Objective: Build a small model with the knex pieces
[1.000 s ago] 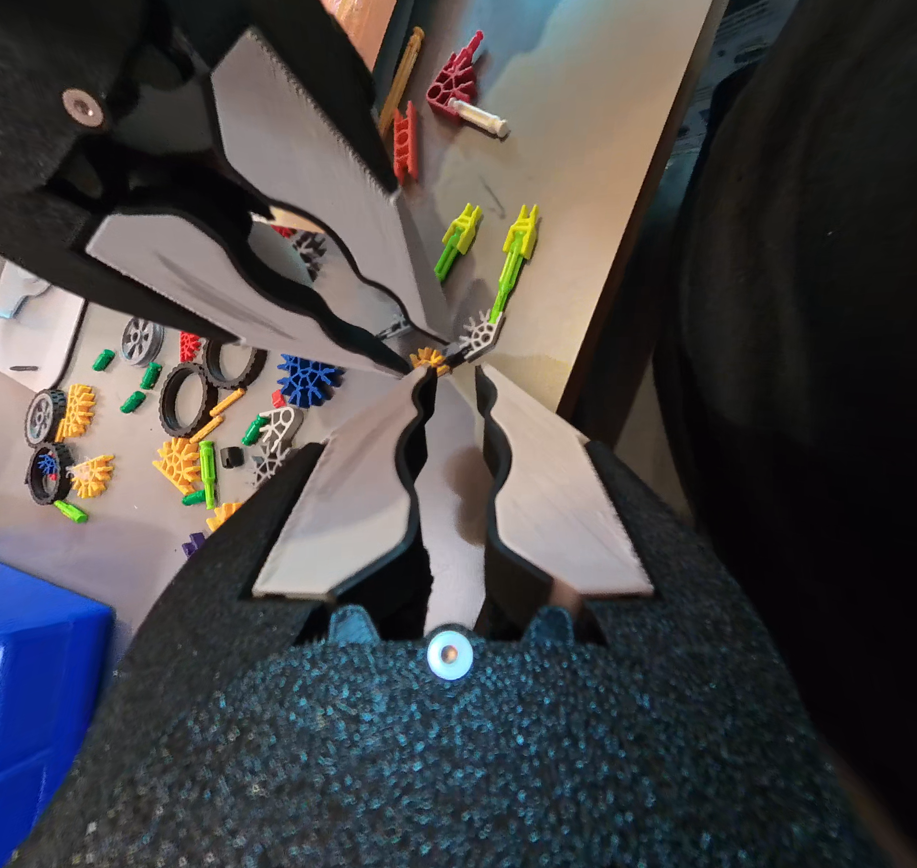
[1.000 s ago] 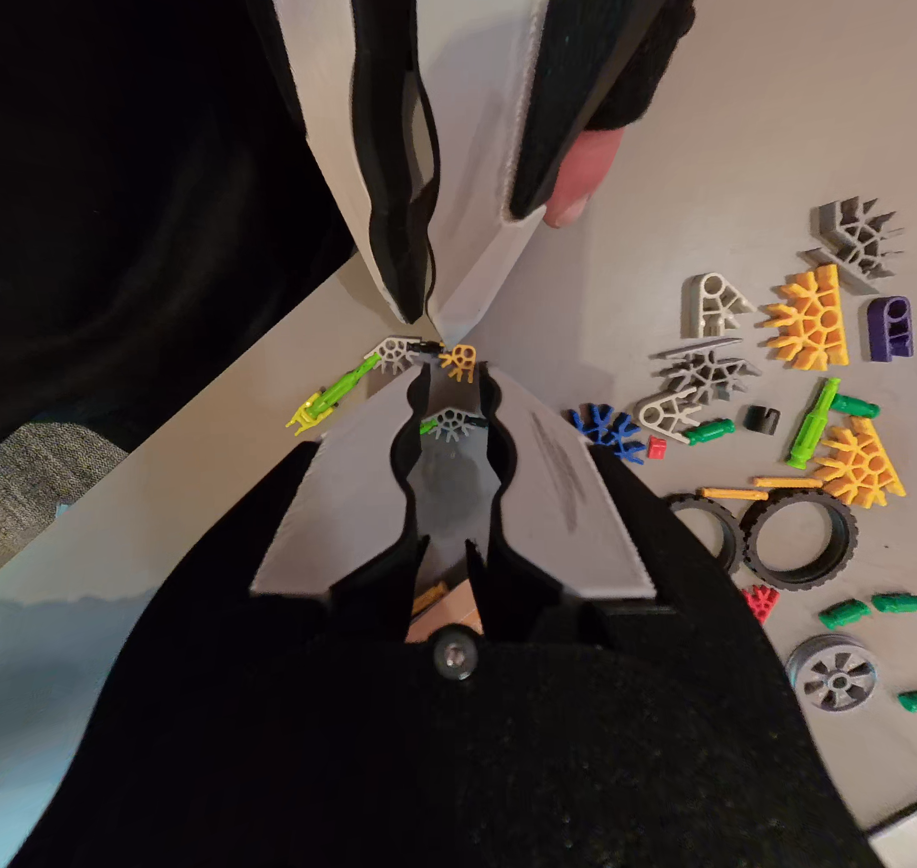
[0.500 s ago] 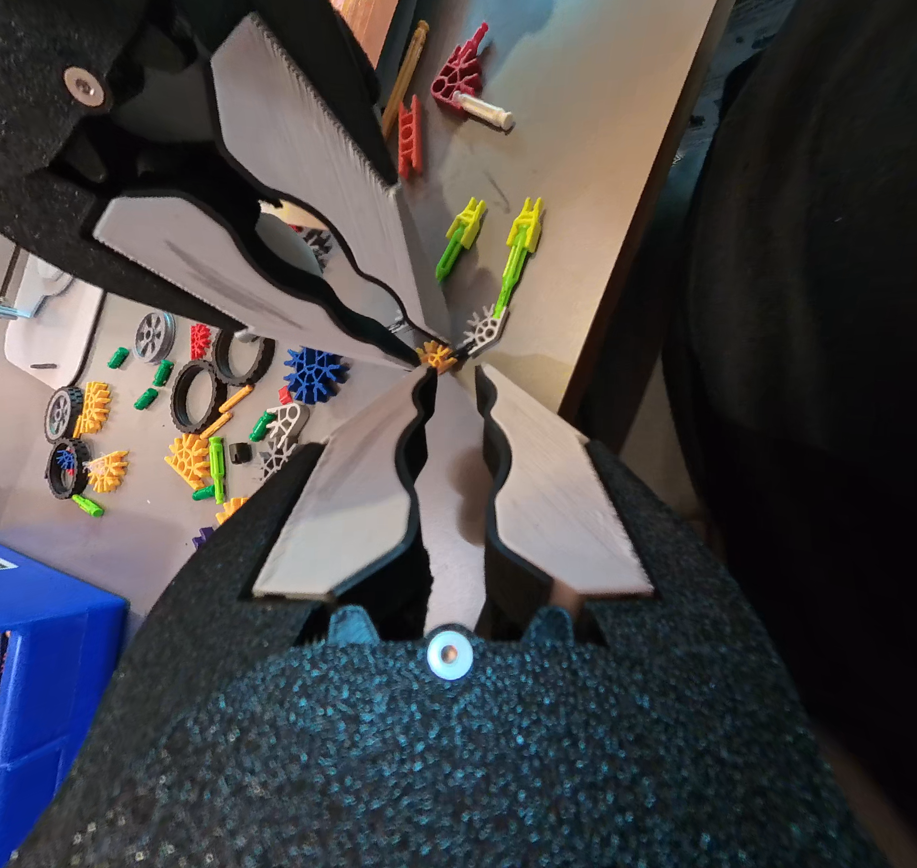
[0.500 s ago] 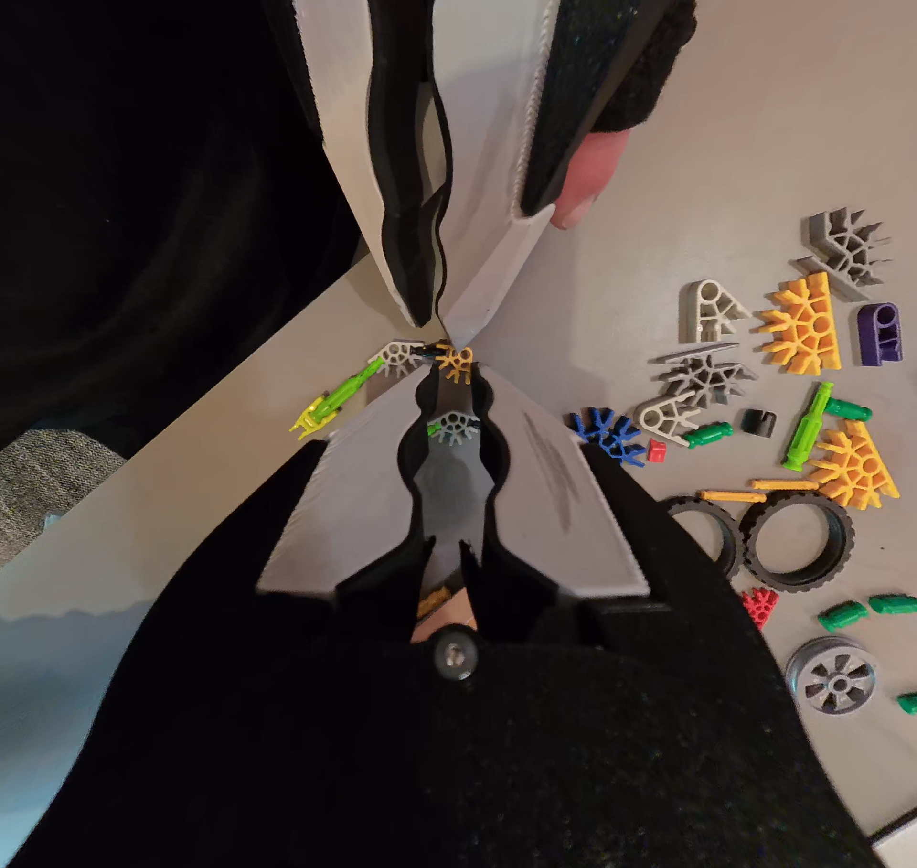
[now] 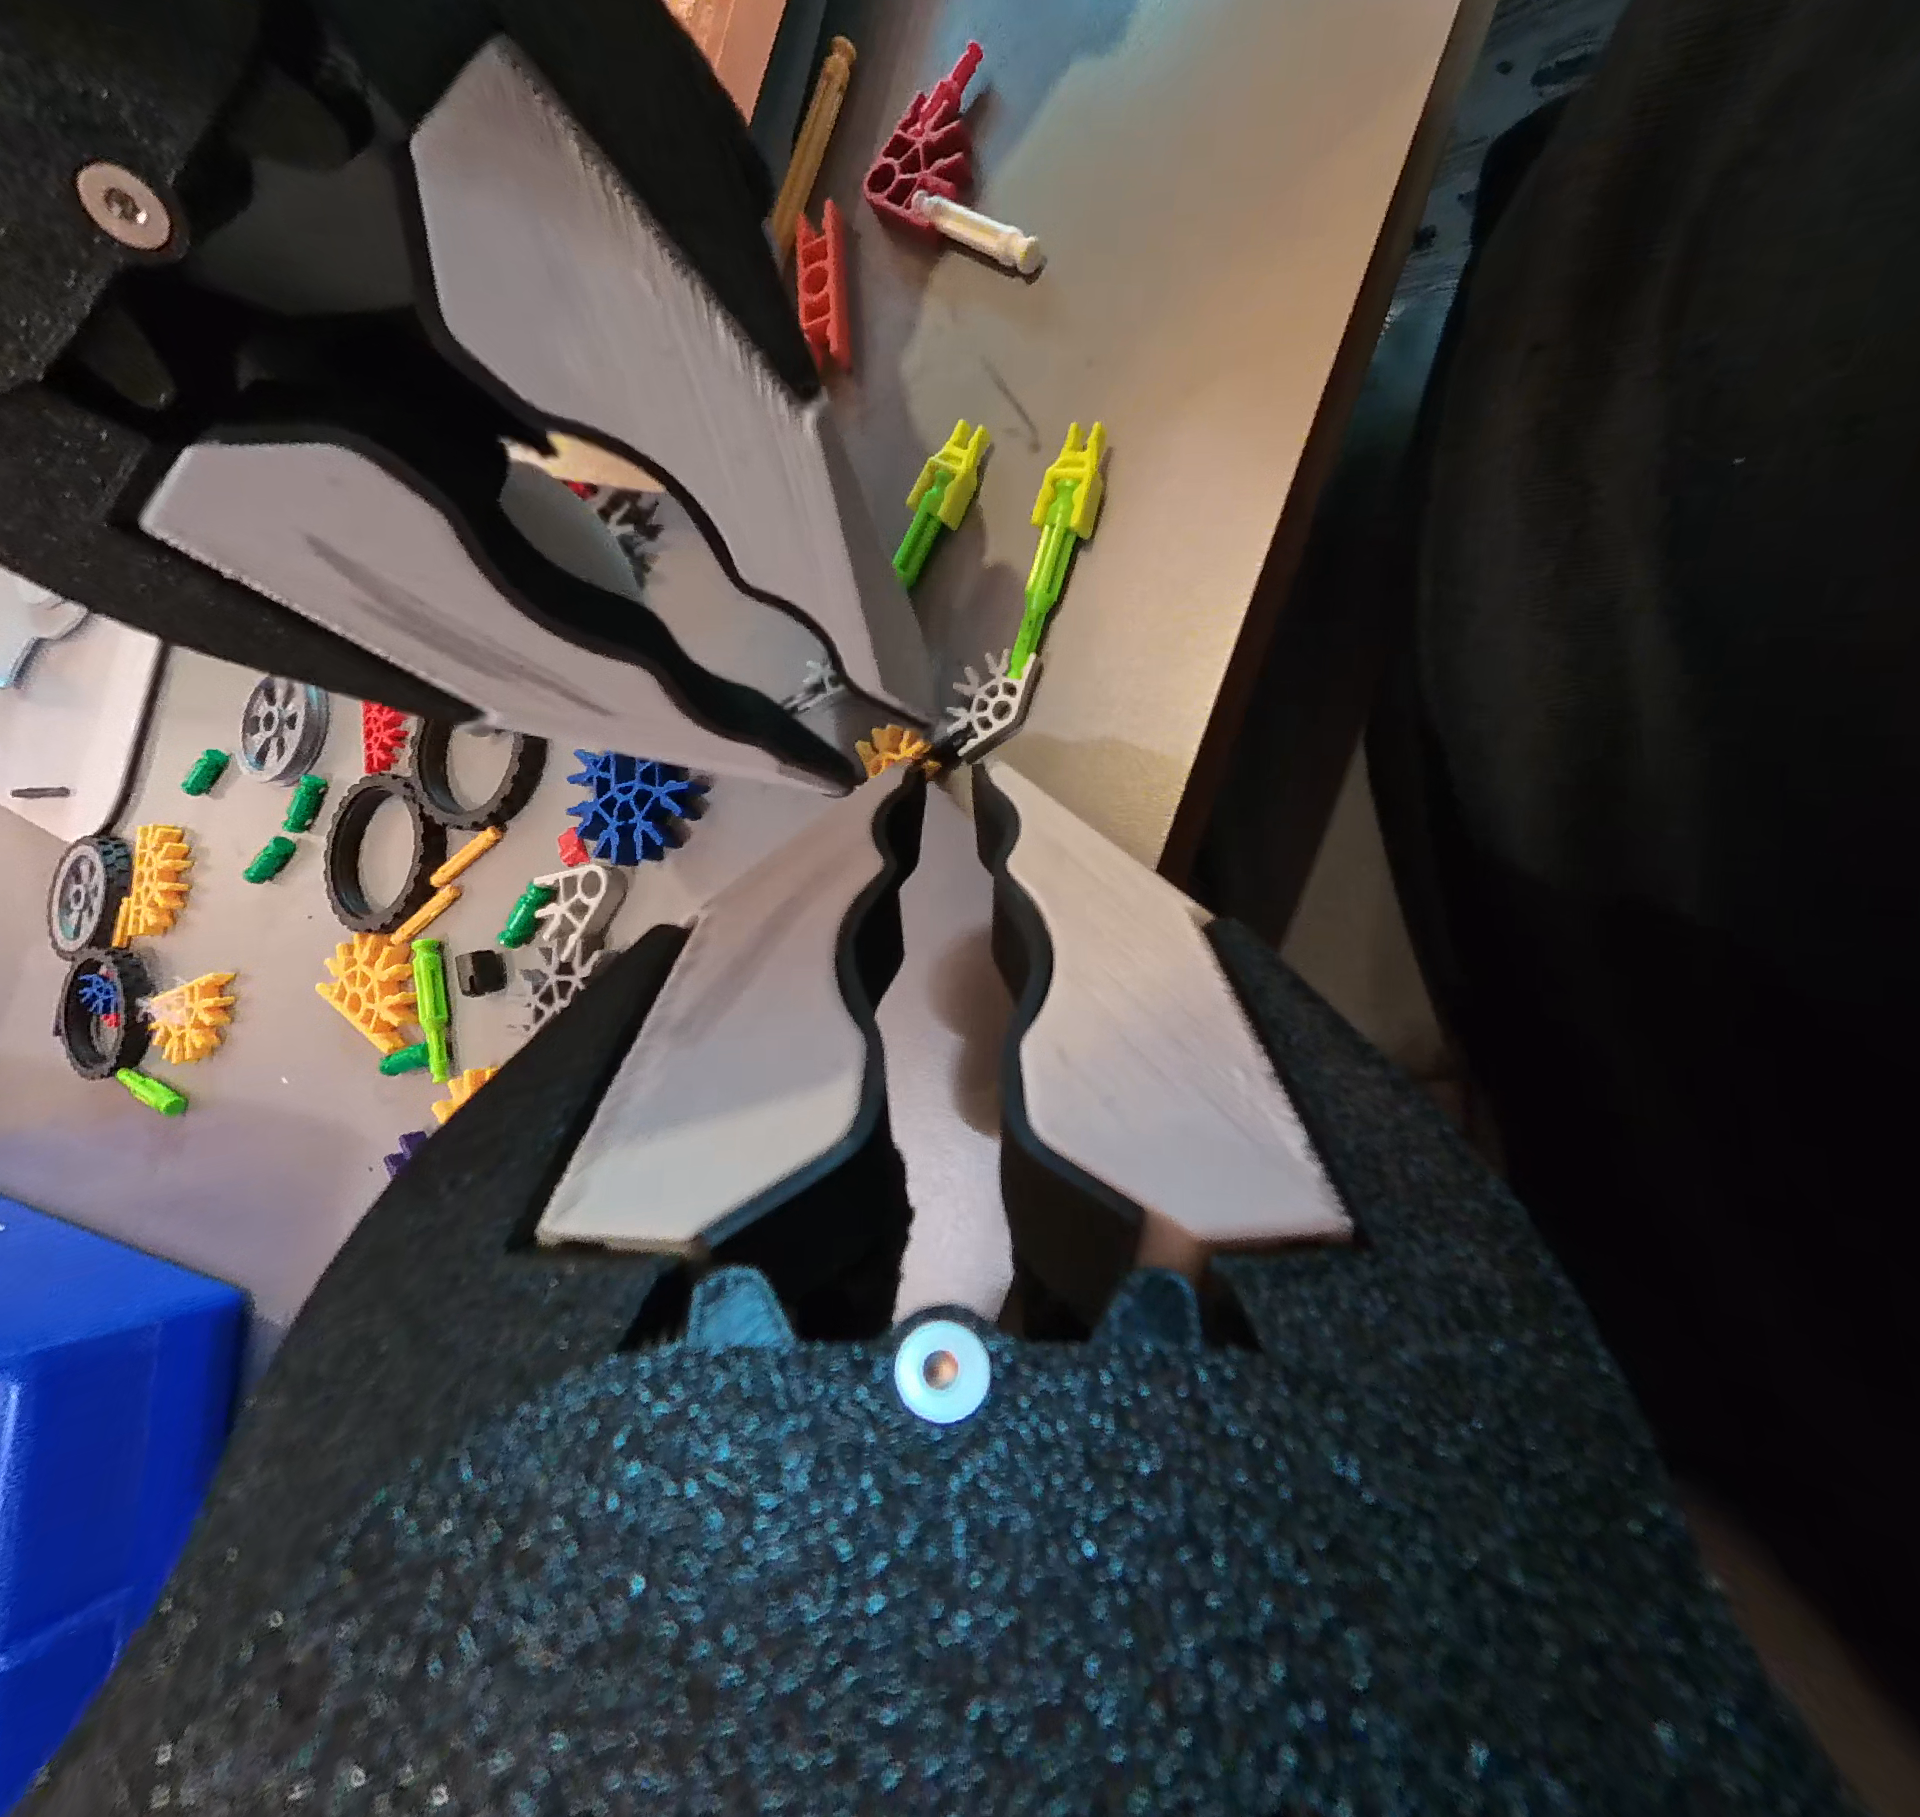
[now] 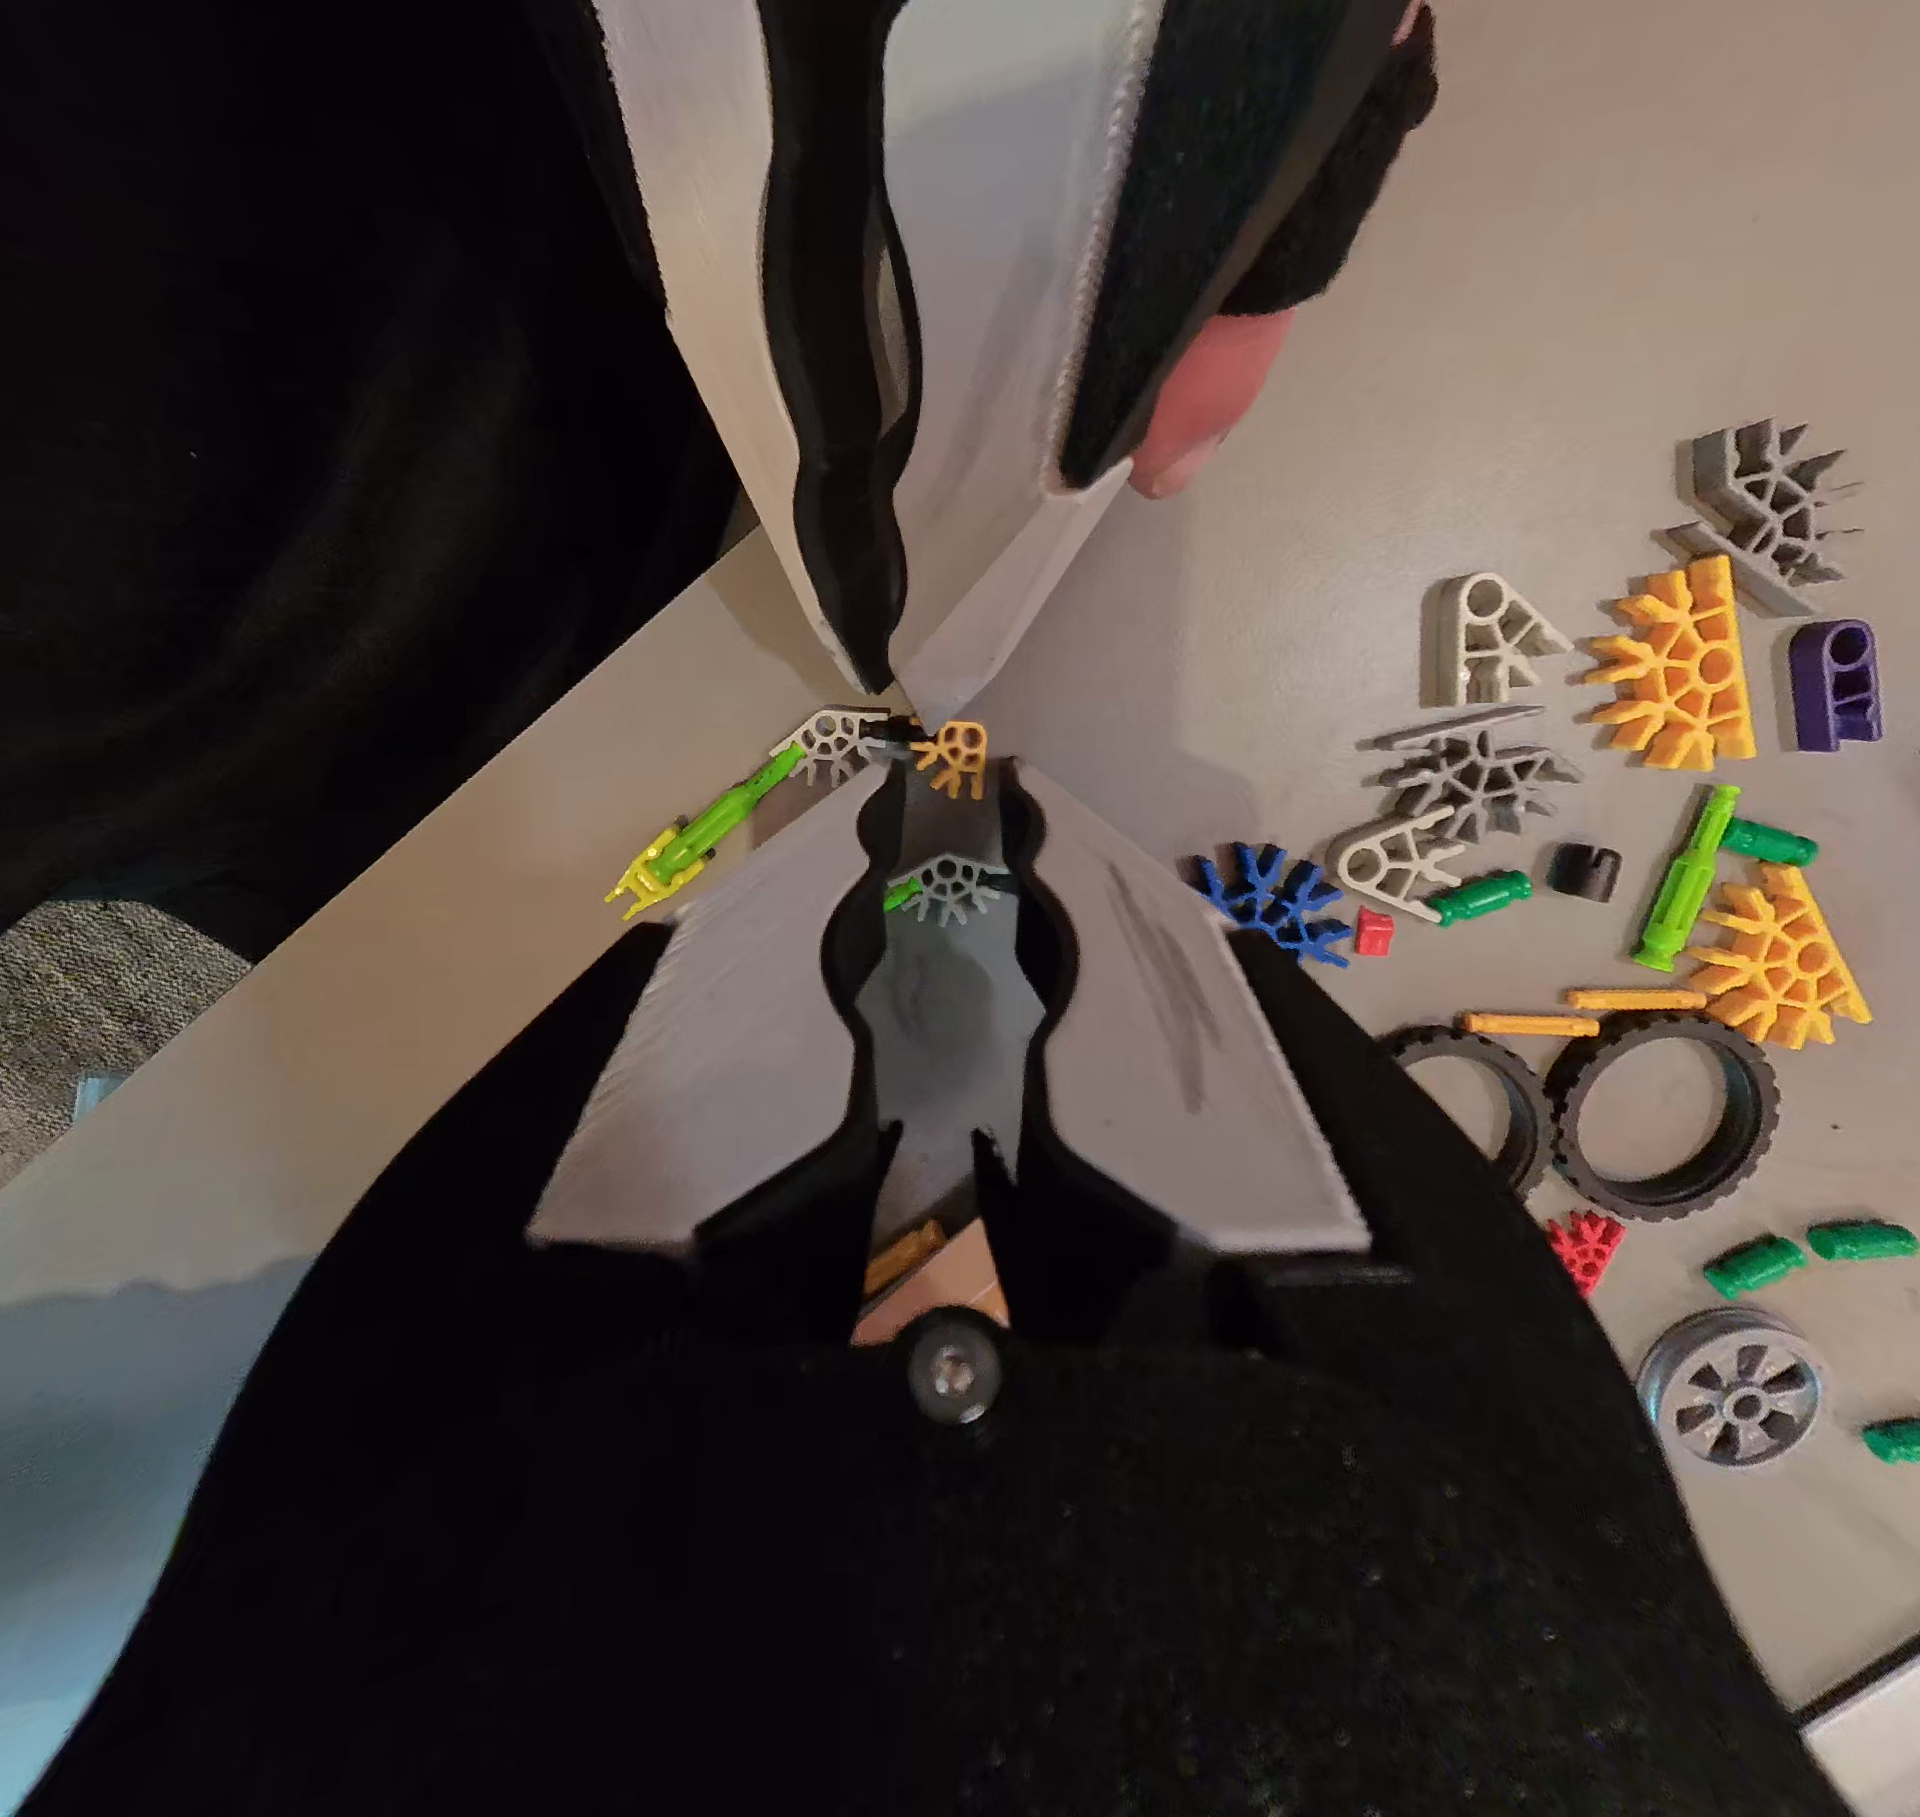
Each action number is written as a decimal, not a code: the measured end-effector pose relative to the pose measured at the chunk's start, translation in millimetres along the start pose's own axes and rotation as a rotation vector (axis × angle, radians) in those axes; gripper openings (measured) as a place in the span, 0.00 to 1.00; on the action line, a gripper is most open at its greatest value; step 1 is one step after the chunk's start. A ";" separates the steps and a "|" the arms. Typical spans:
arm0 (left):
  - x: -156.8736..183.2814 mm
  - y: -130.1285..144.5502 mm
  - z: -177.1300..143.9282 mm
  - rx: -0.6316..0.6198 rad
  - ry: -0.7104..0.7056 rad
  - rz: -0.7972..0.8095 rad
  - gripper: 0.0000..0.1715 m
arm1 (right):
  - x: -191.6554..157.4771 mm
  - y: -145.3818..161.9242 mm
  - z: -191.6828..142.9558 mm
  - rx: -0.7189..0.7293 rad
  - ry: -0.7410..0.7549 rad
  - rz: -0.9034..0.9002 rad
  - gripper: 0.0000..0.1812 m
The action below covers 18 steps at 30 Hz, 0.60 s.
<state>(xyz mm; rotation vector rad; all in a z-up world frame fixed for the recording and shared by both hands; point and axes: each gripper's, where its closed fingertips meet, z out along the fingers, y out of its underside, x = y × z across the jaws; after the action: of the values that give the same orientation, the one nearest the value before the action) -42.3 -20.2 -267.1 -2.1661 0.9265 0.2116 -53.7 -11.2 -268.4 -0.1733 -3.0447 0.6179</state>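
At the centre of the right wrist view, the right gripper (image 6: 948, 788) has its jaws drawn in on a small orange connector (image 6: 951, 754), which is pinched at the very tips. Directly opposite, entering from the top of that frame, the left gripper (image 5: 940, 788) has its jaws pressed together at the near edge of a grey connector (image 6: 831, 741). Exactly how much of the part is caught cannot be told. A green rod (image 6: 727, 811) with a yellow clip on its far end projects from the grey connector toward the left of the frame. The two connectors sit end to end, touching or almost so, with a short dark piece between them. Both are held above the table (image 6: 1351, 313), near its edge. Just beyond, seen between the right fingers, a second grey connector (image 6: 951, 884) lies on the table. Farther right lie a blue connector (image 6: 1273, 900), two black tyres (image 6: 1662, 1113) and a grey wheel hub (image 6: 1730, 1398). In the lower left of the left wrist view stands a blue bin (image 5: 94, 1435). Assessment: both grips are shallow tip pinches, so a skewed push could twist either connector free. The rod adds leverage against the left grip. A released part could drop past the table edge.
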 end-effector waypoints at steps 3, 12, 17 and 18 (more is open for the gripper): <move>-0.5 0.2 -0.1 -0.006 -0.002 0.009 0.05 | 1.9 -0.9 -4.8 0.017 0.003 0.015 0.10; -0.9 0.9 0.2 -0.015 0.004 0.017 0.04 | 5.3 -4.8 -1.5 0.050 0.005 0.059 0.07; -0.6 0.9 0.4 -0.023 0.005 0.026 0.04 | 2.8 -4.6 -0.5 0.041 -0.005 0.056 0.06; -0.5 1.0 0.4 -0.024 0.006 0.026 0.04 | 2.1 -4.6 -0.4 0.036 -0.007 0.053 0.05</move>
<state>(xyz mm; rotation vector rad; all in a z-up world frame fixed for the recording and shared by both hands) -43.3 -20.1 -267.7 -2.1783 0.9607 0.2307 -56.3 -15.0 -266.3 -0.2520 -3.0424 0.6779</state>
